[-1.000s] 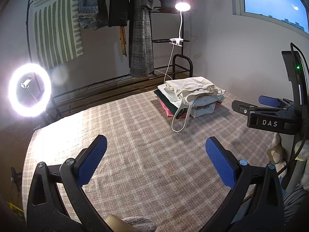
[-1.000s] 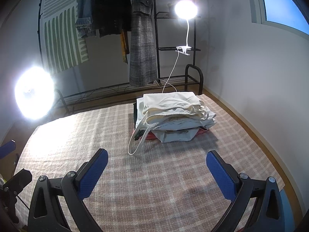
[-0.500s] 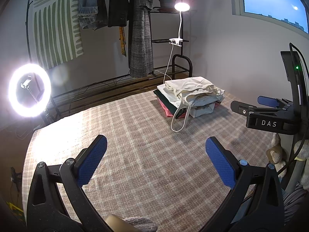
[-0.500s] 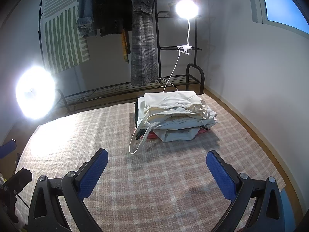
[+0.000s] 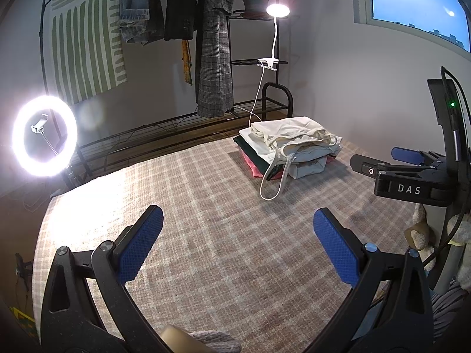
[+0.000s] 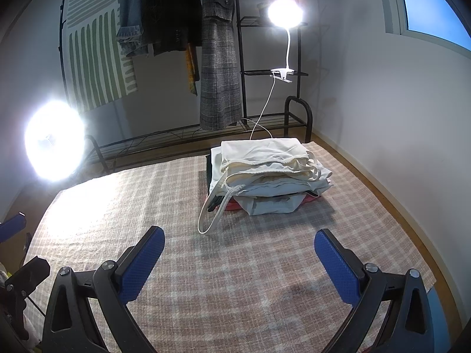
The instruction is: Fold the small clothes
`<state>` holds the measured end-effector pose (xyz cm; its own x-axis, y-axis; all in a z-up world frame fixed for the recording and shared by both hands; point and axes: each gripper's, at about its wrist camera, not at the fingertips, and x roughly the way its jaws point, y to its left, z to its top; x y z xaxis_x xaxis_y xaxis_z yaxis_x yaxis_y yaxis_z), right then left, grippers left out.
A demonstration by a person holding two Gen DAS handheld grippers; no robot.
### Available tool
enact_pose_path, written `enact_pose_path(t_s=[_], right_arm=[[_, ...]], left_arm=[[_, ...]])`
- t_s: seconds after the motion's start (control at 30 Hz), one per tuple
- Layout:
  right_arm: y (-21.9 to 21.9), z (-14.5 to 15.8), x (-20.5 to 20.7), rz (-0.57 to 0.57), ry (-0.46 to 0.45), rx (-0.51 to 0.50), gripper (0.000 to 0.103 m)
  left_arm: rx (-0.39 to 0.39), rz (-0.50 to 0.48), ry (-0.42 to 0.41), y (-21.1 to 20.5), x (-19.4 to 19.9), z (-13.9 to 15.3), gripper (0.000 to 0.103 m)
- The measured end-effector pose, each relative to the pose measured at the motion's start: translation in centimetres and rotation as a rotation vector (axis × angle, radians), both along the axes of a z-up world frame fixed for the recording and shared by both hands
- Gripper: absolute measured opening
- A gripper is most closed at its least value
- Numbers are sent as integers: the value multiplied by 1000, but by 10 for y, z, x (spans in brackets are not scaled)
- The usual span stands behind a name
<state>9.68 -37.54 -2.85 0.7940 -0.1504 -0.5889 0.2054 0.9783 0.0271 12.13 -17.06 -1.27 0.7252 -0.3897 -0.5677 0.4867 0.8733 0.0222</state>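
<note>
A stack of folded clothes [image 5: 290, 147] lies at the far right of the plaid blanket [image 5: 206, 200]; cream pieces on top, dark green and pink ones below. A white strap [image 5: 276, 182] hangs from it onto the blanket. The stack also shows in the right wrist view [image 6: 270, 173], straight ahead. My left gripper [image 5: 237, 235] is open and empty, above the blanket's middle, well short of the stack. My right gripper [image 6: 238, 253] is open and empty, close in front of the stack; it also shows in the left wrist view [image 5: 391, 161] at the right.
A ring light [image 5: 44, 135] glares at the left edge of the blanket. A black clothes rack [image 5: 206, 44] with hanging garments and a clip lamp [image 5: 276, 10] stands behind. A wall [image 6: 397, 117] runs along the right. A stuffed toy [image 5: 421, 229] sits at the right.
The views have shifted only slightly; the stack sits a touch nearer in the right wrist view. Both grippers stay open and empty.
</note>
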Motion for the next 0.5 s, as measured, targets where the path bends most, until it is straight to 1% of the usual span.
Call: enact_pose_path(t_s=[0.3, 0.43, 0.5], right_arm=[[2, 0, -1, 0, 2, 1, 103], [3, -1, 0, 3, 3, 2, 103], [3, -1, 0, 3, 3, 2, 103]], left_arm=[[-4, 1, 5, -1, -1, -1, 103], [-17, 2, -21, 1, -4, 0, 103], [-16, 4, -20, 0, -4, -1, 103]])
